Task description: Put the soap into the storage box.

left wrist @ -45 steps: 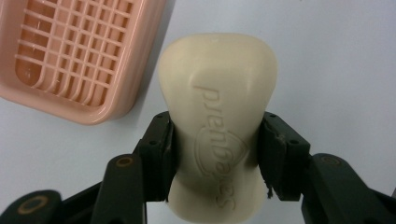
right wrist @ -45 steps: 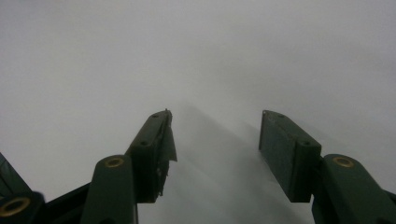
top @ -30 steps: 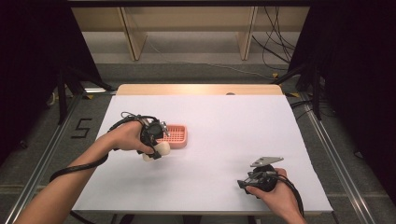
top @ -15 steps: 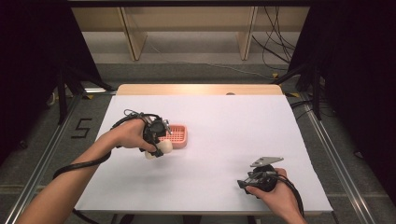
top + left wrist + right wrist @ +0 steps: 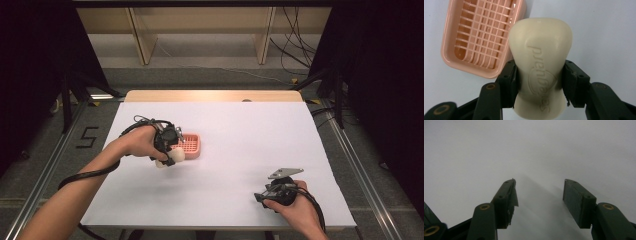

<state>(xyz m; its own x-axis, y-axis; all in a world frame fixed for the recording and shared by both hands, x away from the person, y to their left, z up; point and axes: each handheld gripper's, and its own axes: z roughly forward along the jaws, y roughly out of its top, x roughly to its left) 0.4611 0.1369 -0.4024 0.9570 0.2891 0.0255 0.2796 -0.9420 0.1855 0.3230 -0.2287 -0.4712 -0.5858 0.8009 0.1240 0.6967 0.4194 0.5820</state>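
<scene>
The left gripper (image 5: 539,75) is clamped on a cream bar of soap (image 5: 540,67), pads pressing its narrower lower half from both sides, and it hangs just beside the pink soap dish (image 5: 477,37), low over the white table (image 5: 240,150). In the high view the soap (image 5: 170,157) sits at the near-left edge of the dish (image 5: 192,145), not in it yet. What worries me is the grip: the bar is smooth and waisted, and the pads hold it near one end with the fat end sticking out, so I reckon it could pivot or squirt out if the squeeze changes (soap does that). The dish is a light plastic thing with a slotted grid floor, so a nudge from the bar or a jaw coming in low against its rim would probably just shove it across the table instead of letting the bar drop in. Letting go from too high could also bounce it back out. The right gripper (image 5: 537,195) rests near the front right of the table with its jaws apart and nothing between them, well away, so it's no help steadying the dish. There's embossed writing on the bar, upside down in the left gripper view; it looks like "Safeguard" over a shield-like logo, though the letters are soft. The floor to the left has a "5" (image 5: 87,137) marked on it.
</scene>
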